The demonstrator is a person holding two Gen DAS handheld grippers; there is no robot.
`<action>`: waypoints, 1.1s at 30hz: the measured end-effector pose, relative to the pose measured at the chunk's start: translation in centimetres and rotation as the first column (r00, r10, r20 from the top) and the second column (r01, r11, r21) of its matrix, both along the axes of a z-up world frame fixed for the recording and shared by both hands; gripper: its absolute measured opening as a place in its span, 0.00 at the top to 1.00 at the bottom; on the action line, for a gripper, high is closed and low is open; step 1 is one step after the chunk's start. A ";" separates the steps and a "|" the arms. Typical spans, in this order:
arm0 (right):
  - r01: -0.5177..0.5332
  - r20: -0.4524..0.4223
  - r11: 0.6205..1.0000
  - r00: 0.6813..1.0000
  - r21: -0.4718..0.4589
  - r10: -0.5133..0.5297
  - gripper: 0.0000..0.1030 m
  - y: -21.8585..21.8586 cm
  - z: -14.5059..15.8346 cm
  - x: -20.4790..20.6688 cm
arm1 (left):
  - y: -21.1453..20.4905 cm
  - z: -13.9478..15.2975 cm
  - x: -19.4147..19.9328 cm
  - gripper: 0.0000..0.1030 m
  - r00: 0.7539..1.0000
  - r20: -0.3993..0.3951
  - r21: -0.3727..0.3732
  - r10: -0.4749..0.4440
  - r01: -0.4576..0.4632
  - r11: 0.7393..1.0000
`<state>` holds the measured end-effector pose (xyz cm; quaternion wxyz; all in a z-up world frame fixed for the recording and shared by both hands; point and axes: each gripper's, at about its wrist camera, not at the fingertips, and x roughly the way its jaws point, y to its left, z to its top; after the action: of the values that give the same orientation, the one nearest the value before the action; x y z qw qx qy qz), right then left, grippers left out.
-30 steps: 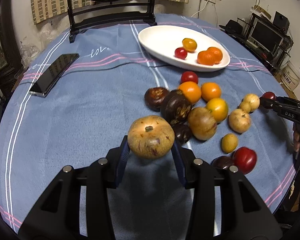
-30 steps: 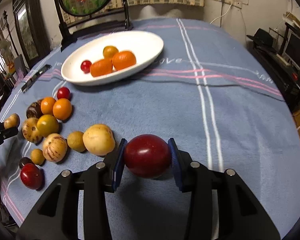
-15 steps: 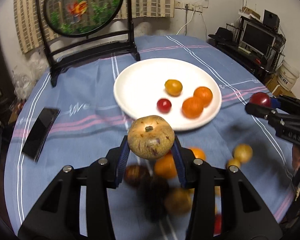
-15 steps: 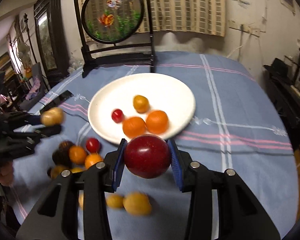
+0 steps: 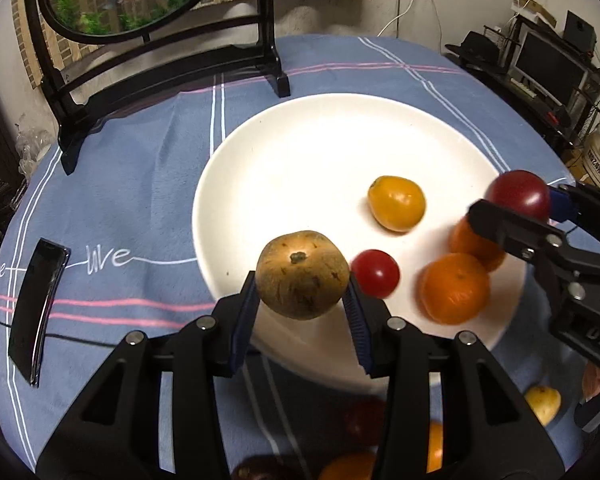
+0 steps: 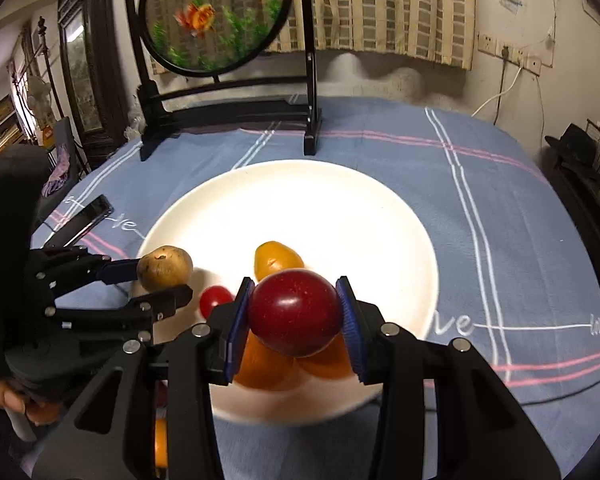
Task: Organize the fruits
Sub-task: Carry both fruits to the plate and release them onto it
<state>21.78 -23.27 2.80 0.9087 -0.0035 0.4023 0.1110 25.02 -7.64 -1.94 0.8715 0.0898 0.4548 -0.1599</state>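
Observation:
My left gripper (image 5: 302, 306) is shut on a brown speckled fruit (image 5: 302, 274), held over the near rim of the white plate (image 5: 300, 152). My right gripper (image 6: 293, 322) is shut on a dark red plum (image 6: 294, 312), above the plate's (image 6: 340, 208) near side. On the plate lie a yellow fruit (image 5: 397, 203), a small red tomato (image 5: 376, 273) and two oranges (image 5: 454, 288). In the left wrist view the right gripper (image 5: 516, 208) with the plum (image 5: 518, 194) enters from the right. In the right wrist view the left gripper (image 6: 162, 282) with the brown fruit (image 6: 165, 267) reaches in from the left.
A black phone (image 5: 38, 308) lies on the blue striped cloth (image 5: 140, 184) left of the plate. A round fish picture on a black stand (image 6: 220, 108) is behind the plate. Loose fruits (image 5: 544, 402) lie near the front edge, partly hidden by the grippers. A hand (image 6: 16, 402) holds the left gripper.
Both grippers have travelled from the loose fruit pile toward the plate, each carrying its fruit. The plate now fills the middle of both views and the pile has slipped below.

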 end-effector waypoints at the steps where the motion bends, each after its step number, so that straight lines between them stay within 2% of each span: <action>1: -0.002 -0.009 1.000 1.000 -0.003 0.002 0.59 0.2 -0.3 0.4 | -0.1 -0.2 0.1 0.58 1.000 -0.004 0.001 0.001 -0.001 1.000; 3: -0.017 -0.032 1.000 0.999 -0.013 0.016 0.59 0.8 -1.0 1.0 | -0.2 -0.3 0.3 0.57 1.000 -0.020 -0.010 0.003 -0.004 1.000; 6: -0.019 -0.037 1.000 0.999 -0.024 0.018 0.55 1.3 -1.2 1.3 | -0.2 0.1 0.0 0.52 1.000 0.010 0.001 0.011 -0.011 1.000; 8: -0.007 -0.013 1.000 1.000 -0.017 0.006 0.49 1.0 -0.7 1.1 | 0.2 0.8 -0.2 0.40 0.999 0.035 0.007 0.034 -0.035 0.999; 9: 0.002 0.005 1.000 1.000 -0.007 -0.002 0.43 0.6 -0.3 0.6 | 0.4 1.1 -0.4 0.37 0.998 0.036 -0.005 0.044 -0.044 0.999; 10: 0.009 0.016 1.000 1.000 -0.004 -0.009 0.43 0.4 -0.1 0.3 | 0.7 1.5 -0.5 0.34 0.998 0.036 -0.020 0.049 -0.048 0.999; 14: 0.039 0.027 0.999 0.999 0.027 -0.039 0.43 -1.2 1.2 -1.4 | 1.8 2.9 -2.1 0.34 0.996 0.056 -0.048 0.067 -0.064 0.997; 18: 0.065 0.023 0.995 0.997 0.081 -0.067 0.39 -3.1 1.8 -4.7 | 2.7 3.9 -5.3 0.29 0.994 0.090 -0.041 0.065 -0.062 0.997; 24: 0.110 0.006 0.984 0.994 0.138 -0.112 0.39 -5.5 1.2 -11.5 | 4.9 3.7 -11.1 0.22 0.987 0.140 -0.019 0.074 -0.072 0.997; 27: 0.128 -0.003 0.982 0.992 0.138 -0.129 0.39 -6.1 0.4 -14.8 | 6.2 3.0 -14.0 0.22 0.987 0.134 -0.011 0.085 -0.084 0.996; 33: 0.143 -0.026 0.982 0.990 0.125 -0.141 0.38 -6.3 -1.0 -19.6 | 8.4 3.2 -18.4 0.18 0.987 0.121 -0.053 0.108 -0.103 0.993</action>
<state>2.21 -29.60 1.80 0.9092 0.0837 0.4015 0.0711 6.61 0.72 1.22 0.9071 0.0549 0.4001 -0.1183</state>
